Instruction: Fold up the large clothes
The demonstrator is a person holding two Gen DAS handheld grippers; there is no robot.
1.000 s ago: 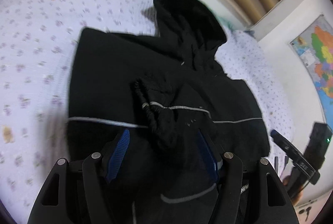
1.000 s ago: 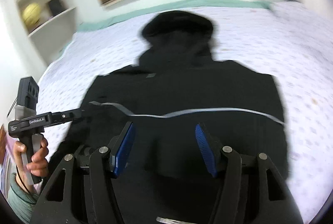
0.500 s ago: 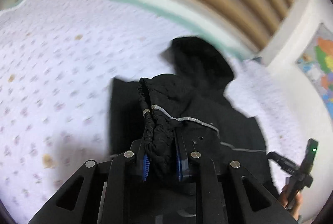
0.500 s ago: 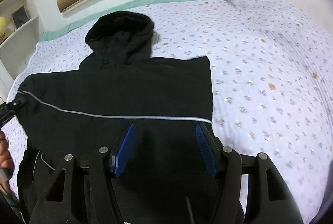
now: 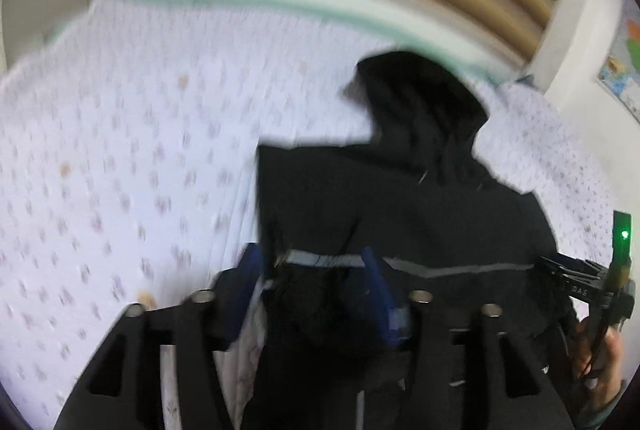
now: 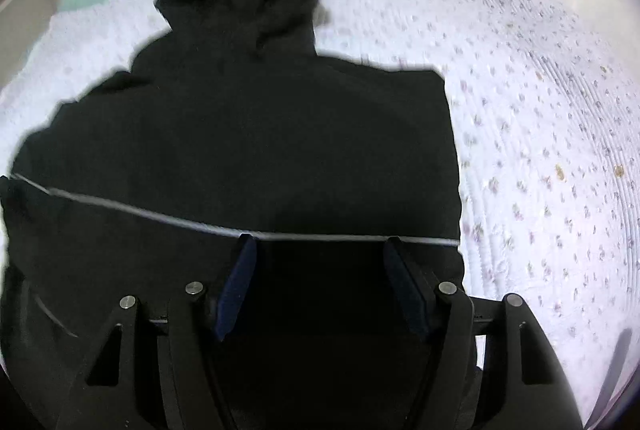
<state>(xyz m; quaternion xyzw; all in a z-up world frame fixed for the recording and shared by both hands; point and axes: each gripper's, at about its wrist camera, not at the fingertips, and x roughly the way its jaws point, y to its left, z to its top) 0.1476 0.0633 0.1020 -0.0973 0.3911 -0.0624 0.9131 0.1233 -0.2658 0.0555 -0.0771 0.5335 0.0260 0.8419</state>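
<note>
The left hand-held gripper (image 5: 312,270), clamped on the black hoodie's (image 5: 400,198) gathered cuff (image 5: 312,294) half a second earlier, opens around it; the right hand-held gripper (image 6: 320,278) widens, now lower over the hoodie

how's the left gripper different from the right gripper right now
The left gripper has a bunched black sleeve cuff between its opening jaws; the right gripper has nothing raised between its opening jaws, only the flat jacket beneath. The left gripper stands at the jacket's edge by the bedsheet; the right gripper stands over the jacket's middle. Both have blue pads and point down at the jacket.
</note>
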